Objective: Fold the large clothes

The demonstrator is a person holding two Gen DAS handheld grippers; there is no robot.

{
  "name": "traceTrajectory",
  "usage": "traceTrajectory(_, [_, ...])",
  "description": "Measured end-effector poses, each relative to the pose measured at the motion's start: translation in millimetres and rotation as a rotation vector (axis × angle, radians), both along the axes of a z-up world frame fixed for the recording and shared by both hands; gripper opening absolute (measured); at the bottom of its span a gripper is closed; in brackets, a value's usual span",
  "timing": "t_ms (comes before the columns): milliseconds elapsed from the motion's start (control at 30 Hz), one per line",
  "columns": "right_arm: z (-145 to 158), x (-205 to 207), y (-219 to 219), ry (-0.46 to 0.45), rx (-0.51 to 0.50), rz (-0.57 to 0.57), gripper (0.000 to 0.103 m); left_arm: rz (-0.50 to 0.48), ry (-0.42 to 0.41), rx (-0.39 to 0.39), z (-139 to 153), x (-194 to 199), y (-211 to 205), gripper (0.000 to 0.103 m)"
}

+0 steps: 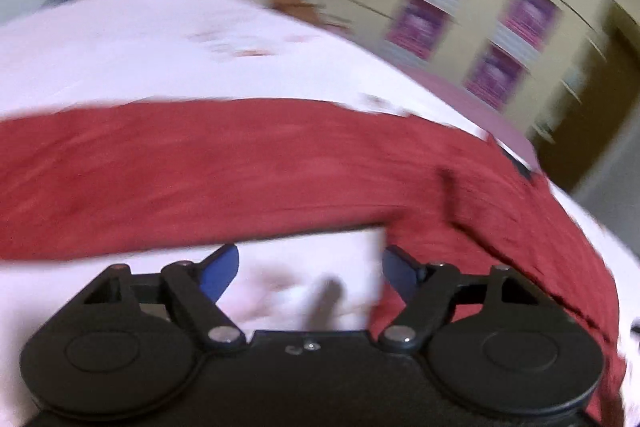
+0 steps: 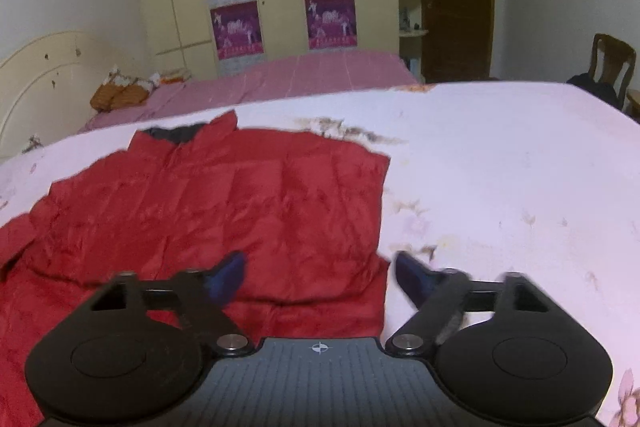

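pale floral bedsheet (image 2: 500,167) carries the half-folded red jacket (image 2: 224,211); both grippers, left gripper (image 1: 310,269) and right gripper (image 2: 320,273), gape empty, so i judge regrasping an edge comes next.

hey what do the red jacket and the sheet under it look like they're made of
The red jacket looks like a thin synthetic shell, perhaps nylon or polyester, lightly padded: it has fine crinkles, a faint sheen and stitched panel lines. The sheet under it looks like soft matte woven cloth, probably cotton or a blend: pale pink, with a printed flower pattern and no shine. Neither can be confirmed by sight alone.
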State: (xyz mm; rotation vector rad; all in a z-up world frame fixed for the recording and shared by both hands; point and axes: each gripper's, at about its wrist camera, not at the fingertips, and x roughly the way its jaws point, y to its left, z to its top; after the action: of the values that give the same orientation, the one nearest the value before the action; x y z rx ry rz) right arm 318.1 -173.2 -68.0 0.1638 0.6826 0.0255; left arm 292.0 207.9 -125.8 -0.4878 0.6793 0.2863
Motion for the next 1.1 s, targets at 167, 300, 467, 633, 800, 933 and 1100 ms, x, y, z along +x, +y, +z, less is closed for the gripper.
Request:
traceTrajectory(167, [-7.9,8.1,14.7,0.029,0.013,0.040,0.064,0.275,-0.091,-0.236,-7.5,-67.8,64.5,0.074])
traceTrajectory(300, [-6.9,12.9,30.8,0.019,0.008,0.074,0.064,0.462,-0.215,-0.394,-23.2,-93.0,98.7,0.067])
traceTrajectory(467, [-4.6,16.2,46.1,0.012,-0.002,0.092,0.064,0.600,-0.357,-0.482,-37.0,-100.9,108.7,0.062])
traceTrajectory(633, [-1.8,16.2,43.6,0.008,-0.014,0.077,0.064,0.650,-0.342,-0.481,-37.7,-91.7,106.3,0.044])
traceTrajectory(800, [1.2,18.9,26.3,0.005,0.007,0.018,0.064,0.630,-0.296,-0.457,-45.3,-88.8,122.4,0.007])
traceTrajectory(933, [-3.7,26.2,9.4,0.032,0.033,-0.048,0.064,0.497,-0.317,-0.304,-10.0,-66.4,112.5,0.004])
traceTrajectory(1100, [-11.4,31.1,-1.8,0.071,0.032,-0.090,0.065,0.203,-0.344,-0.139,36.7,-7.6,52.1,0.004])
